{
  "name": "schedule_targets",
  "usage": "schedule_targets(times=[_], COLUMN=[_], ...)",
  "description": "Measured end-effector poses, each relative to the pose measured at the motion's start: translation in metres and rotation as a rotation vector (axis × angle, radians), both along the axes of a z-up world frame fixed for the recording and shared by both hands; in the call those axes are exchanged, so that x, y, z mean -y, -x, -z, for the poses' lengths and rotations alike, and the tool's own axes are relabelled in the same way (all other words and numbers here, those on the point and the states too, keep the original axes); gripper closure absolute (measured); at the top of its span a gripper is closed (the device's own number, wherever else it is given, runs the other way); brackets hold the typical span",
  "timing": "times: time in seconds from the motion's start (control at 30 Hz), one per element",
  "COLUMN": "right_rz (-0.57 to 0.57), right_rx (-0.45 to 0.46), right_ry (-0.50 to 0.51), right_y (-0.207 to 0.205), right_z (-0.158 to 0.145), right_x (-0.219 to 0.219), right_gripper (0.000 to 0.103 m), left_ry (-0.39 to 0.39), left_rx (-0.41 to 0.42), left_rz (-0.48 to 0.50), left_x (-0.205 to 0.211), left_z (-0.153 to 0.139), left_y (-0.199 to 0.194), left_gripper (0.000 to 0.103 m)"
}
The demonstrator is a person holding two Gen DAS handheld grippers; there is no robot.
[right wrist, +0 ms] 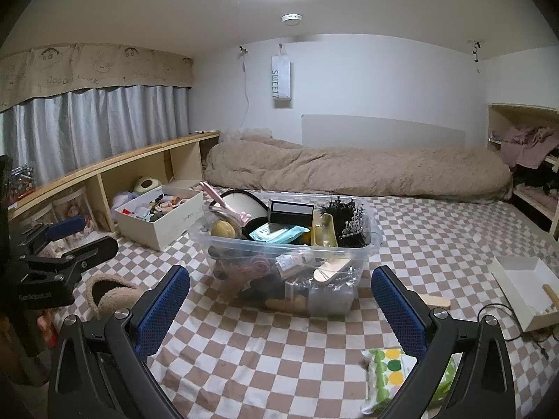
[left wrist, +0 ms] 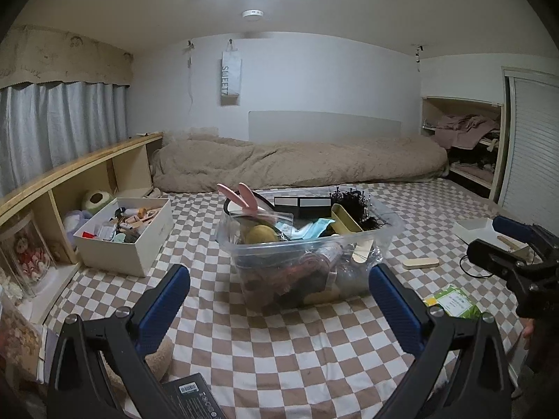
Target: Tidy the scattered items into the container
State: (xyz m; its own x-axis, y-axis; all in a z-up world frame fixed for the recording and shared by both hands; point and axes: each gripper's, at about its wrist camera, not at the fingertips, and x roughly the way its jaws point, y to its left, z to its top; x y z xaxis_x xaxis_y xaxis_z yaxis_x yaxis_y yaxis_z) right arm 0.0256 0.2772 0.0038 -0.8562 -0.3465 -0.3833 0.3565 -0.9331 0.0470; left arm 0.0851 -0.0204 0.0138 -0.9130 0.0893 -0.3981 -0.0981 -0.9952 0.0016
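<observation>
1. The clear container (right wrist: 290, 244) is sitting mid-frame on the checkered bed (right wrist: 279, 349), already crowded with items.
2. The right hand-held gripper (right wrist: 279, 310) is hovering with fingers apart, holding nothing; the left hand-held gripper (left wrist: 279, 307) is likewise spread and empty.
3. The green-dotted tissue pack (right wrist: 387, 377) is lying in the lower right of the right wrist view, touching the right finger's edge, its long axis running roughly up-down the frame.
4. The right hand is likely nearer; the wooden stick (right wrist: 435, 301) is waiting just beyond.
</observation>
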Motion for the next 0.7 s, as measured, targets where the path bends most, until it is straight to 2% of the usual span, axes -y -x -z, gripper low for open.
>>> schedule_targets(times=[0.7], right_rz=[0.007], right_rx=[0.013], right_ry=[-0.012], right_y=[-0.0029], right_z=[0.0027], right_x=[0.0011], right_gripper=[0.000], left_ry=[0.002], left_rx=[0.010], left_rz=[0.004], left_x=[0.0063], left_z=[0.0034], left_y=[-0.0055], left_gripper=[0.000])
